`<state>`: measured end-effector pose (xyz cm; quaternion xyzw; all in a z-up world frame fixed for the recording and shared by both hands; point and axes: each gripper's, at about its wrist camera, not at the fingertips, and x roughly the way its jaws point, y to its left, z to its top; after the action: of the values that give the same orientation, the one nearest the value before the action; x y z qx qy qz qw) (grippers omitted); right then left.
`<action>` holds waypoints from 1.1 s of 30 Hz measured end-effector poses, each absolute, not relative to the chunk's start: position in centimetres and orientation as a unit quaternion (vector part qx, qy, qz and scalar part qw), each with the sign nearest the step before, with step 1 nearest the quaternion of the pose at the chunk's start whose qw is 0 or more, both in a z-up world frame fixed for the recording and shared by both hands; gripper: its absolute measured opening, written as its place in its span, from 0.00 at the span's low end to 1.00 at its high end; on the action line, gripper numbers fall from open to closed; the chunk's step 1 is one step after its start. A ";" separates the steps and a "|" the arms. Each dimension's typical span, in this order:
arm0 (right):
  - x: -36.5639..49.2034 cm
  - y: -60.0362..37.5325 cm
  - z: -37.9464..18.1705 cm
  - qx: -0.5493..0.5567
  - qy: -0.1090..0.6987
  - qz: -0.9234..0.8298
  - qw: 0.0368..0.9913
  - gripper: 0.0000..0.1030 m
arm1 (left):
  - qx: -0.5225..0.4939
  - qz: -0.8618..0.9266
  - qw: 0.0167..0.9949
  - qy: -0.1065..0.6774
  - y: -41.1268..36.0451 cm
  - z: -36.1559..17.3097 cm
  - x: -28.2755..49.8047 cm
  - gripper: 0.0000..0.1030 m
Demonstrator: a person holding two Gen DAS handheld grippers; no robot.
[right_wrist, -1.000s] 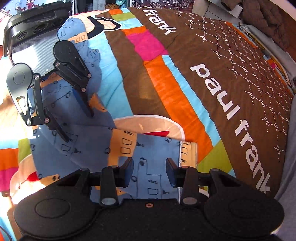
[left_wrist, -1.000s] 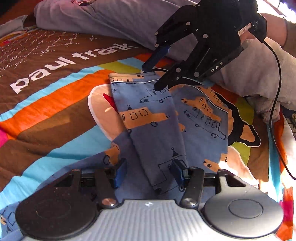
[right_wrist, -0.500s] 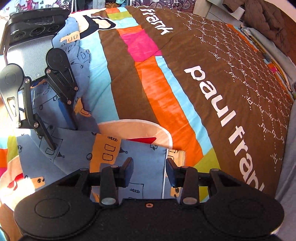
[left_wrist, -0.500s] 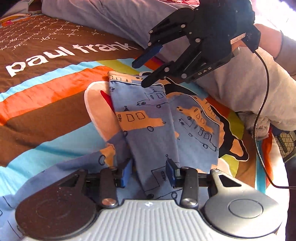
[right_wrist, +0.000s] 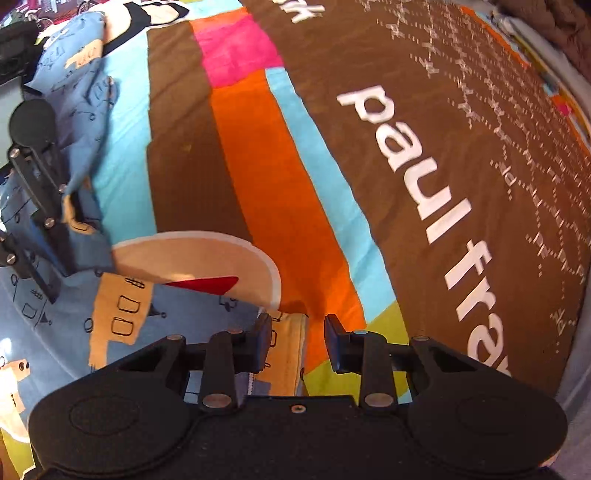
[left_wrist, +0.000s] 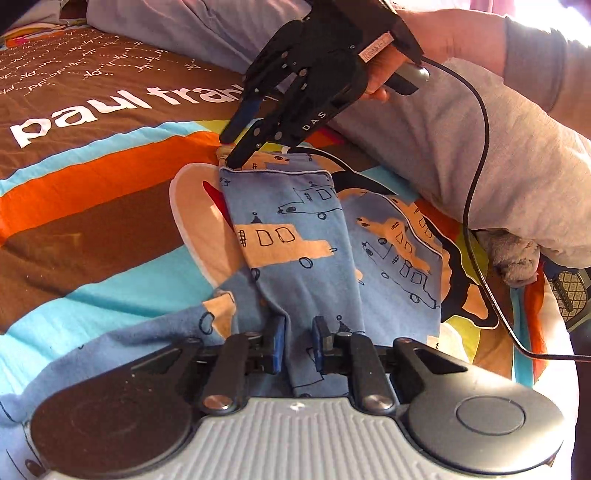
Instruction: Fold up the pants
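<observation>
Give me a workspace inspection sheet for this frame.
Surface: striped "paul frank" bedspread.
Job's things: blue car-print pants, legs laid side by side.
Clutter: grey bedding alongside; fuzzy bundle.
Grippers: left hand-held gripper closed on a pants fold; right hand-held gripper open at the hem corner.
Cables: black cable trailing from the right hand-held gripper.
Surroundings: clothing pile past the bed edge.

Black tool (left_wrist: 231, 147), grey sleeve (left_wrist: 532, 55)

A striped bedspread (right_wrist: 288, 206) reads "paul frank" in white. A grey blanket (left_wrist: 517, 166) lies bunched along its far edge.
</observation>
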<state>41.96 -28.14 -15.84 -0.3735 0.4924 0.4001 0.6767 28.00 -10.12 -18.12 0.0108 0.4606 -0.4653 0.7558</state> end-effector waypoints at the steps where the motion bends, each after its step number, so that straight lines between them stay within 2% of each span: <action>1: 42.1 -28.1 -16.0 -0.369 0.500 0.405 0.671 0.19 | 0.012 -0.464 0.756 0.461 -10.1 -18.1 28.0 0.17; 2: 42.1 -28.1 -16.0 -0.363 0.501 0.410 0.670 0.03 | 0.012 -0.463 0.757 0.461 -10.2 -18.1 28.1 0.17; 7: 41.1 -29.1 -14.2 -0.347 0.482 0.428 0.681 0.02 | 0.016 -0.461 0.761 0.457 -10.2 -17.9 28.0 0.16; 15: 36.5 -32.6 -8.5 -0.348 0.426 0.415 0.725 0.02 | 0.021 -0.461 0.768 0.444 -10.6 -17.0 27.2 0.12; 20: 32.4 -34.7 -5.3 -0.344 0.395 0.399 0.753 0.02 | 0.025 -0.464 0.776 0.427 -11.0 -15.9 26.3 0.01; 27: 27.9 -36.5 -2.5 -0.326 0.366 0.379 0.785 0.02 | 0.046 -0.464 0.786 0.405 -11.9 -14.7 24.4 0.00; 33: 25.4 -36.8 -2.0 -0.342 0.371 0.367 0.782 0.02 | 0.068 -0.480 0.790 0.375 -12.3 -12.7 21.2 0.00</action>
<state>25.45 -36.75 -2.00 -0.3415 0.3712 0.3669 0.7817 21.17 -12.30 -12.75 0.0678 0.3753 -0.4804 0.7898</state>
